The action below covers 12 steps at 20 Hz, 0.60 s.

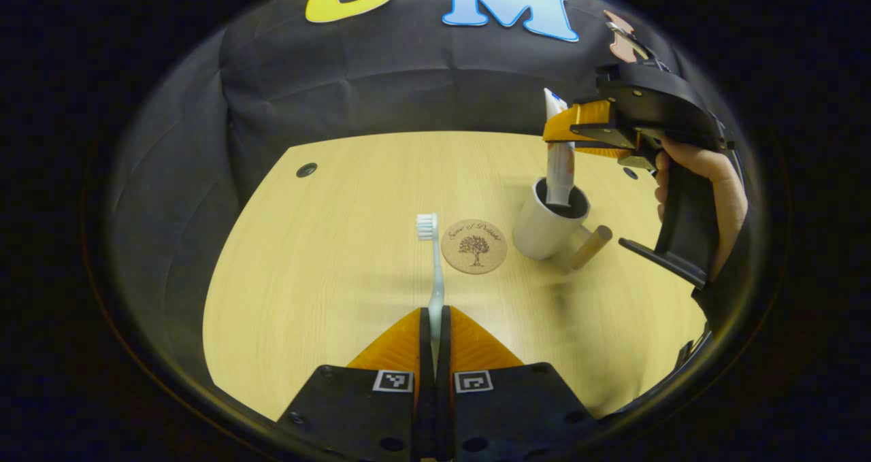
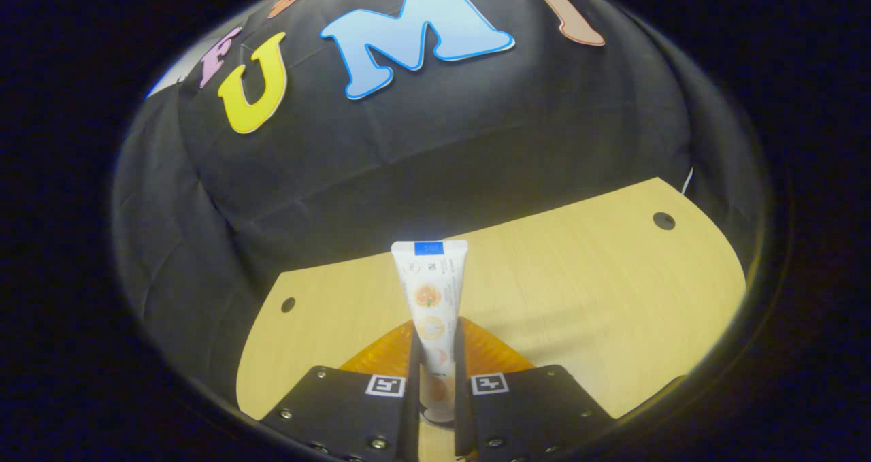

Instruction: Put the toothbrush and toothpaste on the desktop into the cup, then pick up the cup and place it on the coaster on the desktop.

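The jaws of the left gripper point(image 1: 434, 326) are pinching the toothbrush point(image 1: 433, 271) by its handle at the bottom centre of the left gripper view, the brush's long axis running straight up the frame with the bristle head at its far end, just left of the coaster point(image 1: 474, 245). The right gripper point(image 2: 434, 353) is holding its jaws narrow on the toothpaste point(image 2: 431, 305), tube upright between them in the lower middle of the right gripper view; in the left gripper view that gripper is hanging at upper right, a hand point(image 1: 708, 190) gripping it, with the tube's lower end dipping into the cup point(image 1: 550, 224). Whether the tube is touching the cup's bottom is hard to tell. The cup is standing on the table point(image 1: 326, 258) right of the coaster, near but apart from it. For the toothbrush's turn, the cup is lying up and to the right of the left jaws, so the brush would need swinging rightward past the coaster and tipping upright.
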### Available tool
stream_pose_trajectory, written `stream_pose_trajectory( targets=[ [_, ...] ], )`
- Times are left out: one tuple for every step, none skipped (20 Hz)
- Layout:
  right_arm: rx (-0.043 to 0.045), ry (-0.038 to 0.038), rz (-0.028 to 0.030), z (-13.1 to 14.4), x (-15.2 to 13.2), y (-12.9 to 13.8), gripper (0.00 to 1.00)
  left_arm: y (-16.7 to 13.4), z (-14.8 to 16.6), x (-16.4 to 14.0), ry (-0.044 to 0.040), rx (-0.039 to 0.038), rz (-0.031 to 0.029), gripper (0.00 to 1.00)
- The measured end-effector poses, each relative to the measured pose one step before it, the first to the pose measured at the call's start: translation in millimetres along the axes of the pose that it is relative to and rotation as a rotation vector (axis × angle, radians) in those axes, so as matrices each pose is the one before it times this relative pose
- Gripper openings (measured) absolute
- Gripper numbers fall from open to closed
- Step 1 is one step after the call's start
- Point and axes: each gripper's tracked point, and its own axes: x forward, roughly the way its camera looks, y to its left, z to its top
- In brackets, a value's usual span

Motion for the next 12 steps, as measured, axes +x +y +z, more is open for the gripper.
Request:
stream_pose_trajectory(
  targets=[
    [-0.00461, 0.00362, -0.00341, -0.80, 1.51, 0.68, 0.23, 0.87, -0.29, -1.74, 0.00257, -0.00179, -0.00111, 0.08],
    [-0.00582, 0.00569, -0.00611, -0.88, 1.18, -2.30, 0.26, 0.33, 0.47, -1.04, 0.00095, -0.00120, -0.00155, 0.08],
    [-0.00352, 0.00678, -0.00169, -2.17, -2.88, -1.43, 0.29, -0.23, -0.37, 0.63, 0.00103, -0.00019, -0.00185, 0.08],
    [-0.00319, 0.00209, 0.00004, -0.76, -1.83, -1.04, 0.33, -0.67, 0.82, 1.66, -0.00088, 0.00071, -0.00128, 0.08],
    [0.00401, 0.00646, 0.00726, -3.93, -3.34, 1.53, 0.32, -1.51, 0.18, 4.32, -0.00133, 0.00073, -0.00143, 0.08],
    [0.01149, -0.00794, 0.00675, 0.77, -0.86, 1.84, 0.37, -1.22, 0.33, 1.78, -0.00025, 0.00075, -0.00214, 0.08],
    [0.00489, 0.00851, 0.00657, -2.75, -3.44, 1.62, 0.45, -1.13, 0.54, 0.43, -0.00165, 0.00100, -0.00380, 0.08],
    [-0.01236, 0.00563, -0.01733, 2.12, -3.76, -5.56, 0.53, -1.65, 0.92, 1.60, -0.00123, 0.00124, -0.00360, 0.08],
    [-0.00564, -0.00505, 0.00268, -1.72, 0.34, 2.33, 0.57, -1.20, 1.58, 1.68, -0.00204, 0.00223, -0.00344, 0.08],
    [-0.00063, 0.00040, 0.00589, 0.10, -4.62, 1.33, 0.59, -0.72, 1.72, 1.42, -0.00357, 0.00221, -0.00330, 0.08],
    [-0.00283, -0.00576, 0.00149, -0.16, -3.78, 0.24, 0.53, -1.04, 0.94, 3.83, -0.00597, 0.00392, -0.00452, 0.08],
    [-0.00253, -0.00590, 0.00207, 2.16, -3.51, -0.07, 0.59, -0.28, 1.53, 2.43, -0.00528, 0.00401, -0.00274, 0.08]
  ],
)
